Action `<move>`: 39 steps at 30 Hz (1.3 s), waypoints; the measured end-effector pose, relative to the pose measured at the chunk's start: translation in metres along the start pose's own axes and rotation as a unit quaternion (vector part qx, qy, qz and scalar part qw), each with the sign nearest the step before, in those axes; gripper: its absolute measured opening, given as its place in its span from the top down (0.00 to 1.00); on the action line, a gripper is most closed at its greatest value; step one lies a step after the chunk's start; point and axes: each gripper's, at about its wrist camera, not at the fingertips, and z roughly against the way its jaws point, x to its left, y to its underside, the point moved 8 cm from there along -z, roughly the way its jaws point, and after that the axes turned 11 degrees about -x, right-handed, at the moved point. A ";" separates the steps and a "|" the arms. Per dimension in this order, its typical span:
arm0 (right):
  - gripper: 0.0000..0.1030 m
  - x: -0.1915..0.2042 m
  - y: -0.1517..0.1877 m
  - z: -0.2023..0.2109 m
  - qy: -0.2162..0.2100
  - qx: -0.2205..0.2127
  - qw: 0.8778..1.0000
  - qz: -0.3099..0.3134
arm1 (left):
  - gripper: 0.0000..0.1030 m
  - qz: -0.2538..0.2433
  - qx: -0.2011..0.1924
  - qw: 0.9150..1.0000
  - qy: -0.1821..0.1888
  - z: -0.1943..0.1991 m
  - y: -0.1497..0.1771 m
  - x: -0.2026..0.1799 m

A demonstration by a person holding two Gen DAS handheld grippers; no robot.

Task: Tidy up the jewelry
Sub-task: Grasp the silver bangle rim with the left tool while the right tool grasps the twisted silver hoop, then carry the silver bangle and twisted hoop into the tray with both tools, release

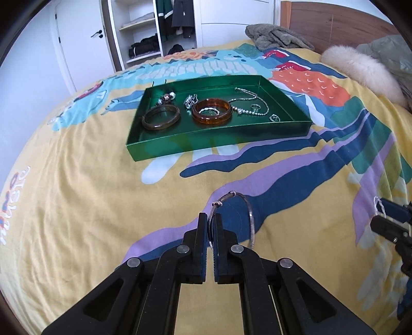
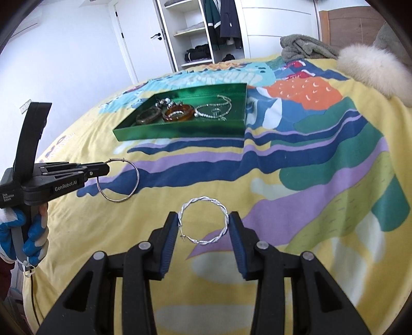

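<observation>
My left gripper (image 1: 211,219) is shut on a thin silver hoop earring (image 1: 251,219) and holds it above the bedspread; it also shows in the right wrist view (image 2: 104,168) with the hoop (image 2: 118,180) hanging from its tips. My right gripper (image 2: 203,219) is closed on a twisted silver hoop (image 2: 204,223), its pads touching the hoop on both sides; it shows at the right edge of the left wrist view (image 1: 381,214). A green tray (image 1: 219,144) (image 2: 180,132) further back holds a dark bangle (image 1: 161,118), an amber bangle (image 1: 211,112), a silver necklace (image 1: 253,103) and small rings.
The tray lies on a bed with a colourful yellow bedspread (image 1: 77,206). A grey blanket (image 1: 278,37), a fur-trimmed coat (image 1: 360,69) and a wooden headboard (image 1: 334,23) are at the far right. An open wardrobe (image 1: 154,31) and a door (image 1: 77,38) stand behind.
</observation>
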 end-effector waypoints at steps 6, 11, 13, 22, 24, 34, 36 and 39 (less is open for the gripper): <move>0.63 0.017 -0.012 0.035 -0.004 -0.027 1.000 0.004 | 0.97 -0.015 -0.015 1.000 -0.016 0.038 0.001 0.004; 0.63 0.033 -0.025 0.065 -0.008 -0.049 0.999 0.013 | 0.97 -0.007 -0.033 0.999 -0.020 0.069 -0.005 0.014; 0.63 0.038 -0.031 0.075 -0.008 -0.058 0.998 0.016 | 0.97 -0.006 -0.042 0.999 -0.023 0.081 -0.010 0.018; 0.63 0.047 -0.086 0.118 -0.005 -0.110 0.994 0.015 | 0.97 -0.009 -0.097 0.995 -0.035 0.133 -0.058 0.033; 0.63 0.047 -0.103 0.127 -0.003 -0.122 0.992 0.014 | 0.97 -0.015 -0.105 0.994 -0.040 0.142 -0.072 0.037; 0.63 0.041 -0.200 0.156 0.013 -0.171 0.985 0.017 | 0.97 -0.027 -0.145 0.988 -0.055 0.169 -0.156 0.047; 0.63 0.037 -0.221 0.158 0.017 -0.180 0.983 0.013 | 0.97 -0.031 -0.151 0.986 -0.060 0.170 -0.174 0.049; 0.63 0.032 -0.251 0.158 0.022 -0.191 0.981 0.008 | 0.97 -0.037 -0.159 0.984 -0.068 0.168 -0.198 0.051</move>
